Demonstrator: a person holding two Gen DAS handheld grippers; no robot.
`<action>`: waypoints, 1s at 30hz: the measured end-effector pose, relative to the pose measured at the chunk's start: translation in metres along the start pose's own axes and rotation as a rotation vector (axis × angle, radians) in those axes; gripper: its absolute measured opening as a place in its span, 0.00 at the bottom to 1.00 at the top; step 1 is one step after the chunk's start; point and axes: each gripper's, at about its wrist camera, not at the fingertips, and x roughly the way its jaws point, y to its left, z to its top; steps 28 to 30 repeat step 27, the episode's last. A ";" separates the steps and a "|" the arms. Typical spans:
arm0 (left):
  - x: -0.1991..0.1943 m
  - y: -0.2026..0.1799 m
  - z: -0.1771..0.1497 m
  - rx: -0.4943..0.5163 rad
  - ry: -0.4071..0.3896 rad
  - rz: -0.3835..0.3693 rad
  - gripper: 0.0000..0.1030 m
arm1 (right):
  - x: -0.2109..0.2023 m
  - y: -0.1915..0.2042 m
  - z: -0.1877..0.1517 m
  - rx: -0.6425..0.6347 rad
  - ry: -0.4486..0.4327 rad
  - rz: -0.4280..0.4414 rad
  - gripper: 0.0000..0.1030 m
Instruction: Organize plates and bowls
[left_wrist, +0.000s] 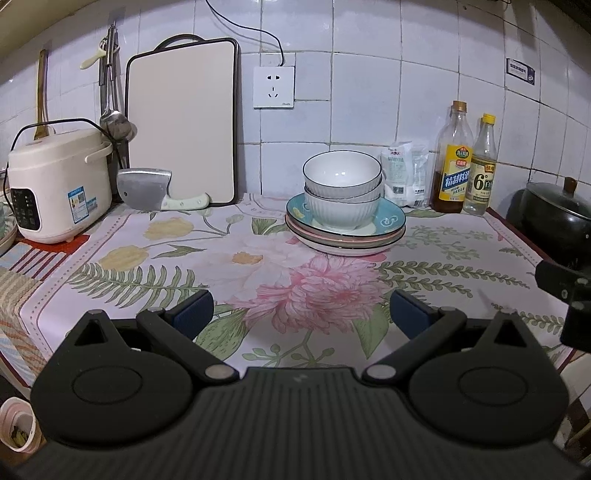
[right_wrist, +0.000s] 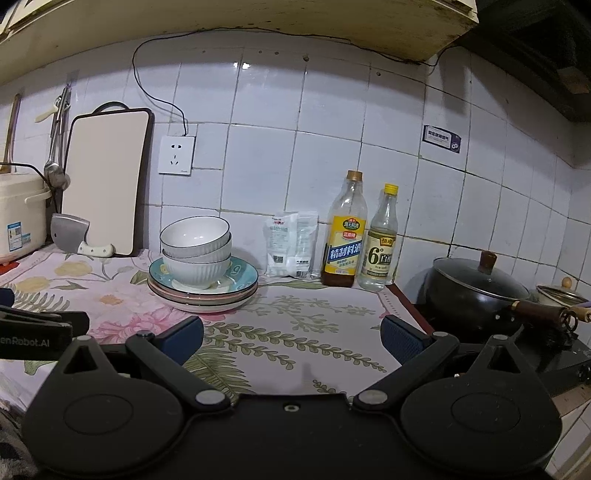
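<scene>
Left wrist view: left gripper (left_wrist: 301, 308) spread wide at bottom centre, holding nothing, hanging over the floral tablecloth (left_wrist: 147, 258). Centre frame, well apart from the fingers, two white bowls (left_wrist: 342, 192) nested on a stack of plates (left_wrist: 345, 236), teal one on top. Rice cooker (left_wrist: 59, 184) at left, cleaver (left_wrist: 147, 188) against the cutting board (left_wrist: 183, 122), two bottles (left_wrist: 465, 162) right. Right wrist view: right gripper (right_wrist: 291, 338) likewise spread and empty at bottom centre; same stack left of centre, black wok (right_wrist: 476, 288) at right. Looks finished or not yet begun; cannot tell which. If lifting, best to take the upper bowl by its rim, straight up, steadying the lower.
</scene>
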 end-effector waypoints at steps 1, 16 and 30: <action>-0.001 0.000 0.000 0.003 -0.005 0.003 1.00 | 0.000 0.000 0.000 0.003 0.002 0.004 1.00; -0.002 0.001 -0.001 0.014 -0.006 0.002 1.00 | 0.002 -0.001 -0.002 0.010 0.019 0.008 1.00; -0.005 0.000 -0.001 0.012 -0.005 -0.022 1.00 | 0.004 -0.002 -0.003 0.012 0.027 0.007 1.00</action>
